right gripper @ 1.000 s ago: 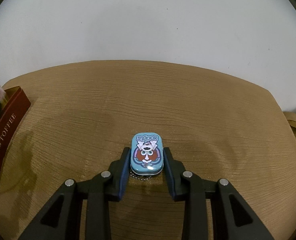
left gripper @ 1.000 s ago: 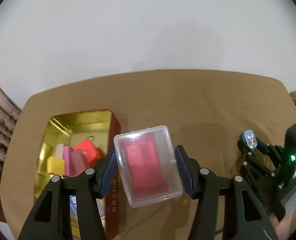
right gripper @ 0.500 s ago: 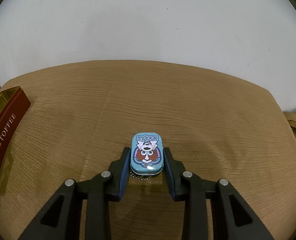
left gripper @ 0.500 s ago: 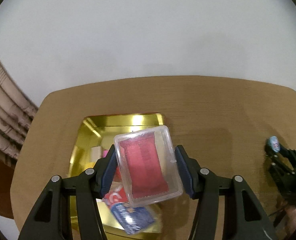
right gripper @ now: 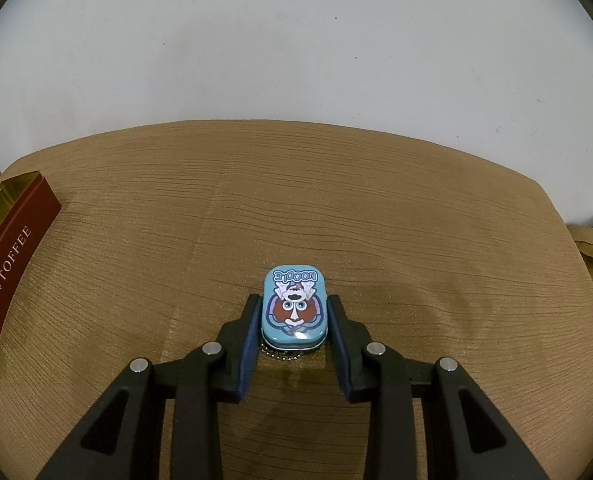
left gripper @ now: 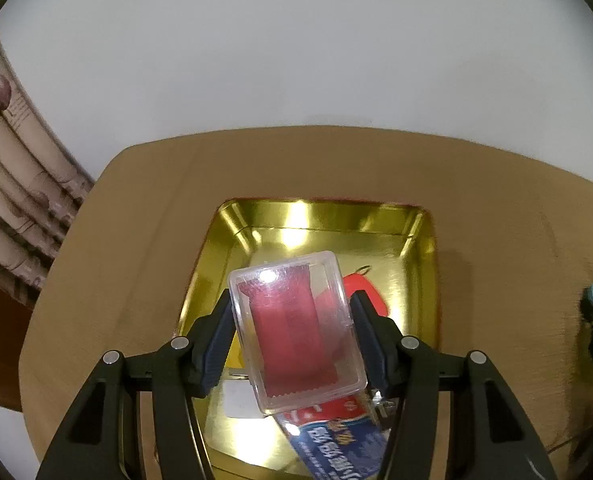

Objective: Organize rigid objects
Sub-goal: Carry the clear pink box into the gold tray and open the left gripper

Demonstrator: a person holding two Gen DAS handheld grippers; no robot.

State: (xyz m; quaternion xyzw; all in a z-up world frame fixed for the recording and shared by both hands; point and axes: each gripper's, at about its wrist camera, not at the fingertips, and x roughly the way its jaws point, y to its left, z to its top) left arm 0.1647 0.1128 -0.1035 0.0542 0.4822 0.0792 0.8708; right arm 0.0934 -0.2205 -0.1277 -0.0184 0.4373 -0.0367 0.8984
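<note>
Left gripper (left gripper: 292,334) clamped on a clear plastic case (left gripper: 296,332) above an open gold tin (left gripper: 320,220), right gripper (right gripper: 294,312) closed around a blue mint tin (right gripper: 294,307) on the brown tabletop (right gripper: 376,208)

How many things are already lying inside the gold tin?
3 visible: a red tag right of the held clear case, a white piece lower left, a blue packet nearest. The case may hide more.

black left gripper (left gripper: 292,340), blue pads (left gripper: 221,340), silver screws (left gripper: 179,343)
</note>
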